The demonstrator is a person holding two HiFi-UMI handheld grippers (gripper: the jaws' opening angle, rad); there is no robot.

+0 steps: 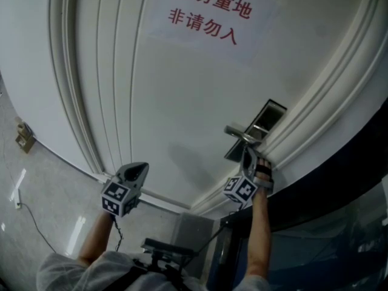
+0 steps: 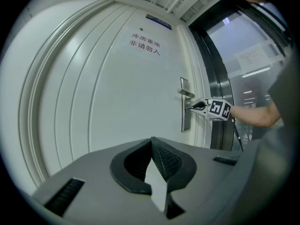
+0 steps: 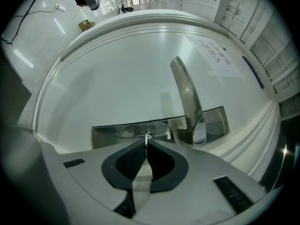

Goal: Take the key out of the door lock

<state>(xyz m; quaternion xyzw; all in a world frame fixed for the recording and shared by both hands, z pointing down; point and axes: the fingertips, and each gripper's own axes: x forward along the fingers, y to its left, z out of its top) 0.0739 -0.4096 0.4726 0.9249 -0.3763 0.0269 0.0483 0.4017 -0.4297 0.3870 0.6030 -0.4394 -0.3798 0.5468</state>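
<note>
1. Far left, head view: grey floor w/ a thin cable lying on it.
2. L gripper: held level, facing the door, clear of it, no contact. Its fingers are pressed together at the tips, w/ nothing between them. The marker cube sits at the rear, and a bare forearm runs back to the person.
3. Door: white, w/ raised panel mouldings. A paper sign w/ red characters is fixed to the upper centre of the panel.
4. Hardware, right side of door: metal lock plate near the door's edge, w/ lever handle projecting from it.
5. R gripper: held level, w/ tips right at the lock plate, just below the lever handle as seen in the L gripper view. Its fingers are nearly together, pinching the thin metal head of the key.
6. Key pos.: seated in the lock on the plate, w/ its head clamped between the R gripper's tips.
</note>
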